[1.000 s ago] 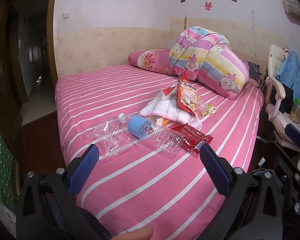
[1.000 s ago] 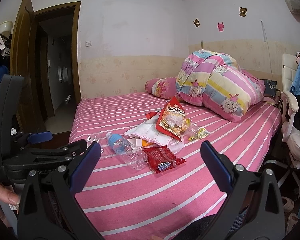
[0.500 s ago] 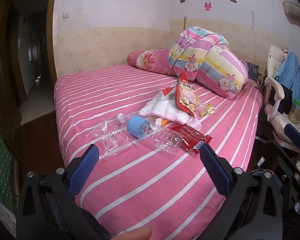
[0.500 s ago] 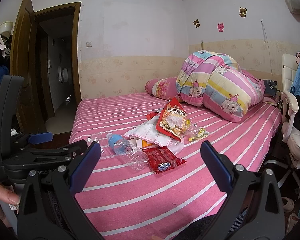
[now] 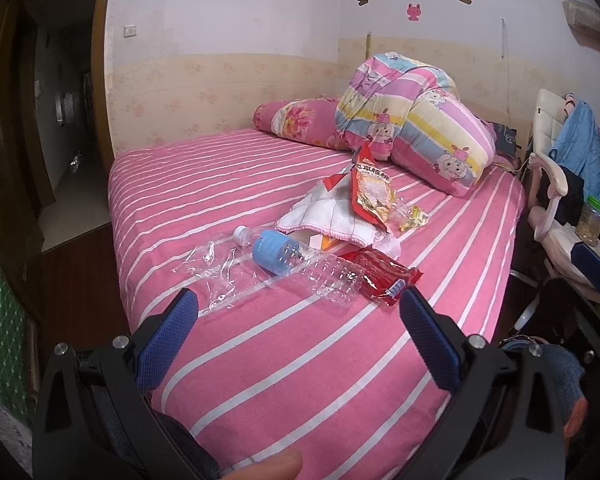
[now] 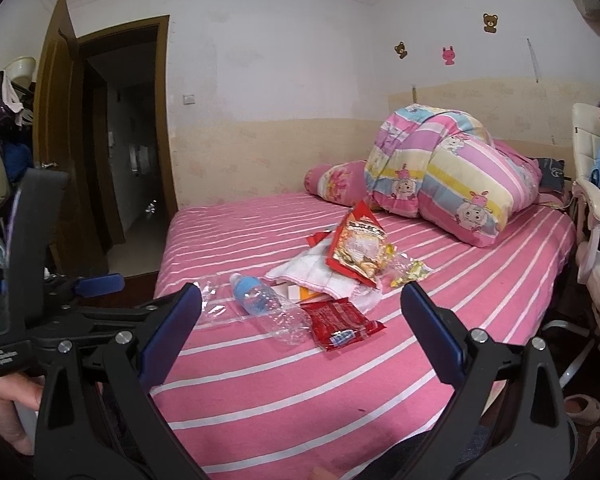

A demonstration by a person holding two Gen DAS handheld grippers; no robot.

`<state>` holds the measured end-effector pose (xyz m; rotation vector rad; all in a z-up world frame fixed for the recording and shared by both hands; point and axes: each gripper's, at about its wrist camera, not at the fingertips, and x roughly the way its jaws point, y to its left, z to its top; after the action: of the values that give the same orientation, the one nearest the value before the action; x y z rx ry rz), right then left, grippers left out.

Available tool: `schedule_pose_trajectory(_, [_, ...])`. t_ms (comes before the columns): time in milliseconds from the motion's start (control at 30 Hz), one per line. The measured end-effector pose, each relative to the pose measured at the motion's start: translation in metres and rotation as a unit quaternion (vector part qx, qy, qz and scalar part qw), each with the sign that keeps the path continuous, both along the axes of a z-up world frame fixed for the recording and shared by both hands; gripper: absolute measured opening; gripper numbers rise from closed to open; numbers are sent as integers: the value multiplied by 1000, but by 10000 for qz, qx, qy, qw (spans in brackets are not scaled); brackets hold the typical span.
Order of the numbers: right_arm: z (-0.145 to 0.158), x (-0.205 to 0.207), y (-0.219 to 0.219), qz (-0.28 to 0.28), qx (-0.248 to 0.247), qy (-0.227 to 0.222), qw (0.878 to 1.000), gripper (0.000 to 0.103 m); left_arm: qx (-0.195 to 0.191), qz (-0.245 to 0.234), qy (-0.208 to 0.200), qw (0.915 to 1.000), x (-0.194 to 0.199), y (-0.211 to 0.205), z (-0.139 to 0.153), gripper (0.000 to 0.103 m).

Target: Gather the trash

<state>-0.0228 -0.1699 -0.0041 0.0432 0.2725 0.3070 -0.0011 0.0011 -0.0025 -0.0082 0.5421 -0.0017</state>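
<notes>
the left hand-held gripper (image 5: pixel 298 314) hangs over the near edge of the bed (image 5: pixel 284 364), its blue-padded jaws spread wide and holding nothing. the right hand-held gripper (image 6: pixel 302 312) is likewise spread wide and empty, also at the near edge. the trash lies together in the middle of the pink striped bed: a crushed clear plastic bottle (image 5: pixel 296 258) with a blue label on its side, a clear plastic wrapper (image 5: pixel 216 270) just left of it, a red snack packet (image 5: pixel 382 276) touching the bottle's right end, and farther back an orange snack bag (image 5: pixel 370 196) propped on a white cloth (image 5: pixel 324 220). a folded quilt (image 5: pixel 416 120) sits at the far right.
</notes>
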Motion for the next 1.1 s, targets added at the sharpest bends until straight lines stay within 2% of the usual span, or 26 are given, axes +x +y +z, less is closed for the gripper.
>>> schedule_pose_trajectory(267, [5,-12,0,254,90,-134,9995,99,23,-139,41,9999,-9,-7,-1,98])
schedule_pose_trajectory(467, [10,-23,-2,466,298,-205,9983,99,-298,-330,252,9987,-17,-11,-4,98])
schedule_pose_trajectory(900, [20,-44,-15,540,423,-425,9967,99,-108,-433,186,9988,-28,-27,3,98])
schedule_pose_trajectory(1100, [18,-36,-27,609,483,-237,9967,99,-212,-519,281,9980,-25,-27,-3,98])
